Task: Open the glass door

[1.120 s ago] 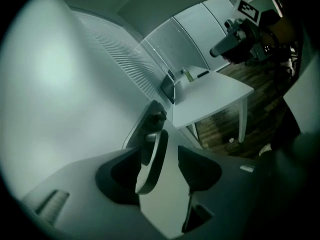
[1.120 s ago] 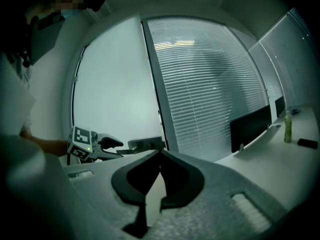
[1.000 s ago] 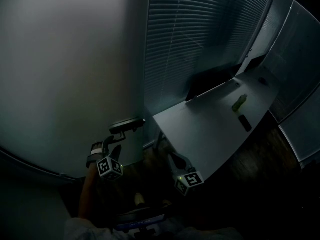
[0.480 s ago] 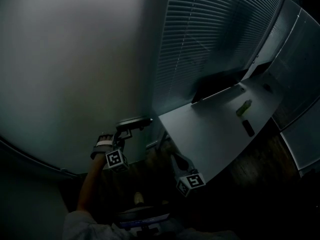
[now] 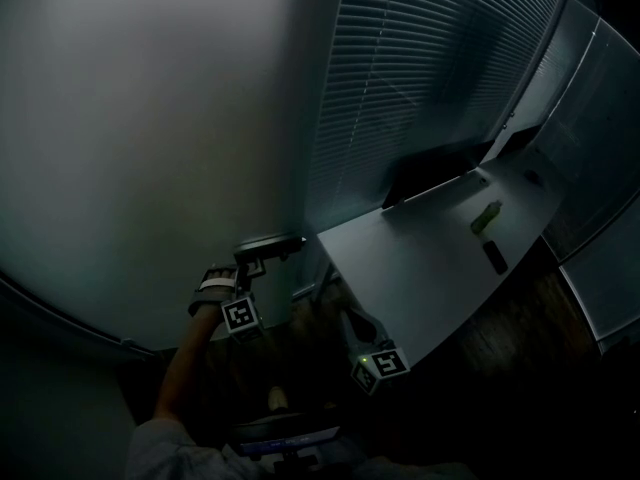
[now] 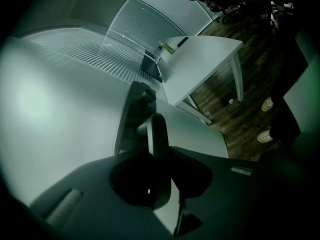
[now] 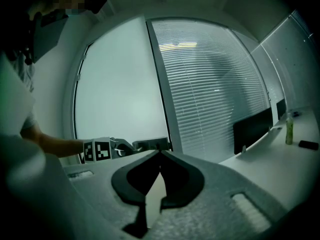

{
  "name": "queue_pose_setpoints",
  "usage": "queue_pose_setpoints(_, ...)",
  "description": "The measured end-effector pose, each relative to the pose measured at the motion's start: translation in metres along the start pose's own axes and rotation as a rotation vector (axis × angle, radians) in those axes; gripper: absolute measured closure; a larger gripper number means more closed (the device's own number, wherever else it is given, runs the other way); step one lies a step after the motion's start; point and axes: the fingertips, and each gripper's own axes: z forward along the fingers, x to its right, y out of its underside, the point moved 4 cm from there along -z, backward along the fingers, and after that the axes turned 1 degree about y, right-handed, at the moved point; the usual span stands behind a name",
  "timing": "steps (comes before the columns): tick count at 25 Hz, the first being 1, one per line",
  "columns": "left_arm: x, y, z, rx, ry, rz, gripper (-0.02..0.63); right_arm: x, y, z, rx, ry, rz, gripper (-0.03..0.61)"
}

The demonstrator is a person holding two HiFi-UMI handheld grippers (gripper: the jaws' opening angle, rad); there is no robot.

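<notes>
Glass door (image 5: 150,148), frosted and closed, fills the left of the head view, its lever handle (image 5: 268,246) low at its right edge beside the frame.

Nearest the person, the right gripper (image 5: 347,315) hangs back from the door. Its jaws meet at the tips with nothing between them.

Further out, the left gripper (image 5: 250,266) has just been closing, and its narrowed jaws clamp the lever across its length. Beyond stand slatted blinds (image 5: 420,78) and a pale desk (image 5: 400,268). A dark monitor (image 5: 425,173) sits at the desk's back edge, and a green bottle (image 5: 485,216) stands near its far corner.

The likely trouble is slip. The lever is smooth and rounded, so pressing it down could roll it out of the pads, more so if the grip sits near the free end. Pulling before the latch clears would only strain the hold.

Only the left gripper view shows the lever running between the jaws; it also takes in wooden floor and pale shoes (image 6: 267,104). The head view gives the handle's place on the door. The right gripper view shows its own jaws shut and the other arm reaching in.
</notes>
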Motion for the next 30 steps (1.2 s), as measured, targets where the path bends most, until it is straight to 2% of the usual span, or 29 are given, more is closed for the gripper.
queue_pose_setpoints(5,-0.002,0.0,-0.002,-0.018,-0.009,0.014,0.54,-0.001,-0.002,-0.004,0.001,0.005,0.007,0.579)
queue_pose_setpoints(17,0.005,0.002,0.006,-0.005,-0.004,-0.004,0.548,-0.008,0.009,0.0,-0.031,0.018,0.017,0.579)
queue_pose_setpoints(22,0.001,0.002,-0.001,-0.001,0.0,0.005,0.549,-0.009,0.014,0.001,-0.019,0.028,0.004,0.578)
queue_pose_setpoints(30,-0.005,0.0,-0.013,-0.005,0.009,-0.001,0.549,-0.02,0.012,-0.005,-0.03,0.059,0.038,0.578)
